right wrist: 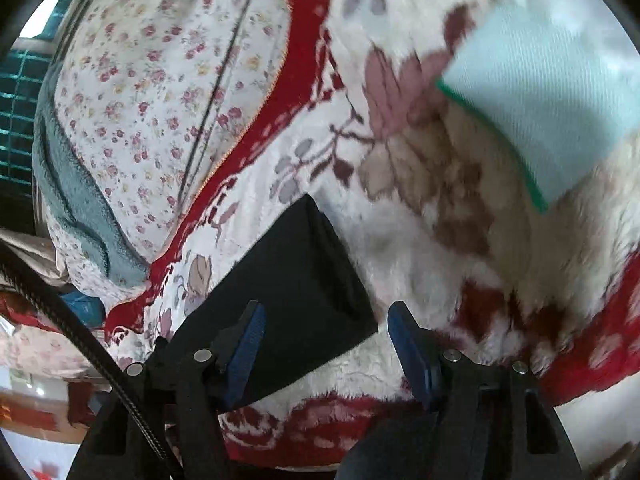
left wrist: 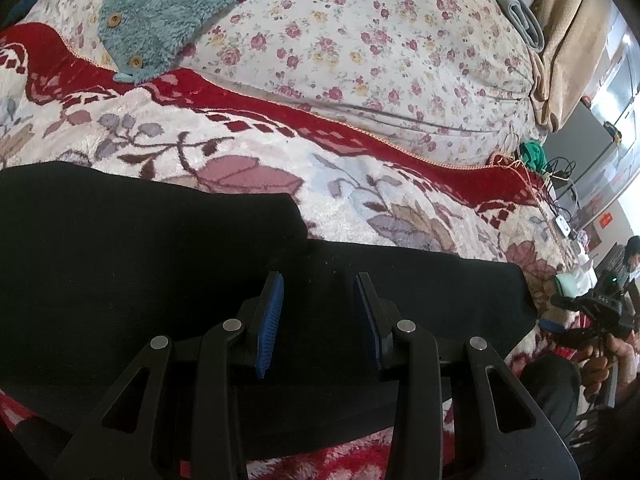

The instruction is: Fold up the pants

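The black pants (left wrist: 168,272) lie flat on a red and white floral blanket (left wrist: 248,152), partly folded with one layer over another. My left gripper (left wrist: 319,292) is open just above the pants, its blue pads apart with nothing between them. In the right wrist view one end of the pants (right wrist: 296,292) lies on the blanket (right wrist: 420,240). My right gripper (right wrist: 326,322) is open over the corner of that end, with its left pad above the black cloth and its right pad above the blanket.
A teal fleece garment (left wrist: 172,12) lies on a flowered quilt (left wrist: 360,60) behind the blanket. A pale blue cloth with a green edge (right wrist: 540,92) lies to the right. Cables (left wrist: 556,176) and a seated person (left wrist: 628,264) are at the far right.
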